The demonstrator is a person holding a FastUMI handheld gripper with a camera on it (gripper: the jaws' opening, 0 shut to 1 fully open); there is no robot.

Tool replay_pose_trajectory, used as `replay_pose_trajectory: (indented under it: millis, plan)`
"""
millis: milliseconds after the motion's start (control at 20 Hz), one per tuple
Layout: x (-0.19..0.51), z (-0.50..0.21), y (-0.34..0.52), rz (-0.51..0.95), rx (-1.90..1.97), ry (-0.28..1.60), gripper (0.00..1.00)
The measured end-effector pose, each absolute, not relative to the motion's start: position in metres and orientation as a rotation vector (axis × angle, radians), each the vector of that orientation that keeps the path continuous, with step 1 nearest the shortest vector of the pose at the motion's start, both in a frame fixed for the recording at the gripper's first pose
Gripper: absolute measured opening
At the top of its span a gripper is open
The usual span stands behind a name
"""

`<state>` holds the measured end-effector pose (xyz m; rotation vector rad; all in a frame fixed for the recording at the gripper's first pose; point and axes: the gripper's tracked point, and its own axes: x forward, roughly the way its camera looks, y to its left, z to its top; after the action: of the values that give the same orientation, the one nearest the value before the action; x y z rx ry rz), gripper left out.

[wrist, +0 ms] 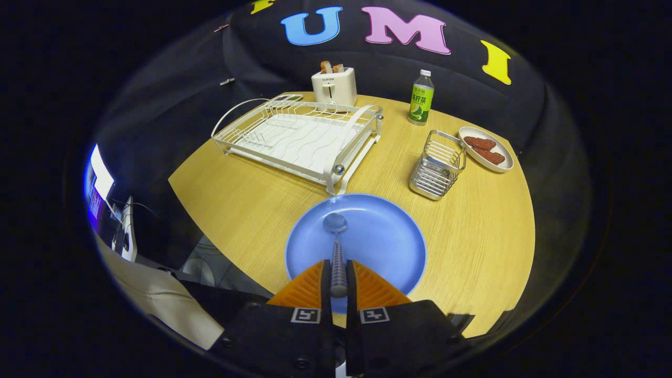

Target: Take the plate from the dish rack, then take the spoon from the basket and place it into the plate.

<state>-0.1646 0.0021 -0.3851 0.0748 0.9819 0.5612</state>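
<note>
Over the blue plate (367, 236) on the table, the spoon (337, 247) is clamped by its handle in the gripper (338, 281). It should be lowered until the bowl rests, then released gently.

One plate (378, 236), one spoon (336, 247)

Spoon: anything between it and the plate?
Nothing visible. The fingers are shut on the spoon handle, and its bowl is already over the bare middle of the blue plate. Whether it touches the plate I cannot tell.
</note>
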Motion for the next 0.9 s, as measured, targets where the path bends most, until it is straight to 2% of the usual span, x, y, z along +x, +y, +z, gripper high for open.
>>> replay_pose_trajectory:
  millis: [350,450,500,550,600,700,750,800,900]
  plan:
    - [-0.165,-0.401,-0.015,0.506,0.033,1.002,0.21]
    - [-0.159,-0.401,-0.017,0.484,0.045,0.998,0.38]
    - [-0.157,-0.4,-0.019,0.472,0.047,0.995,0.56]
    - [-0.156,-0.399,-0.018,0.469,0.055,0.993,0.62]
    - [-0.155,-0.398,-0.018,0.464,0.061,0.992,0.76]
    - [-0.153,-0.396,-0.019,0.45,0.072,0.987,0.88]
    - [-0.152,-0.395,-0.02,0.442,0.078,0.986,0.9]
    - [-0.15,-0.394,-0.021,0.432,0.084,0.984,0.99]
    - [-0.147,-0.388,-0.024,0.406,0.094,0.971,1.0]
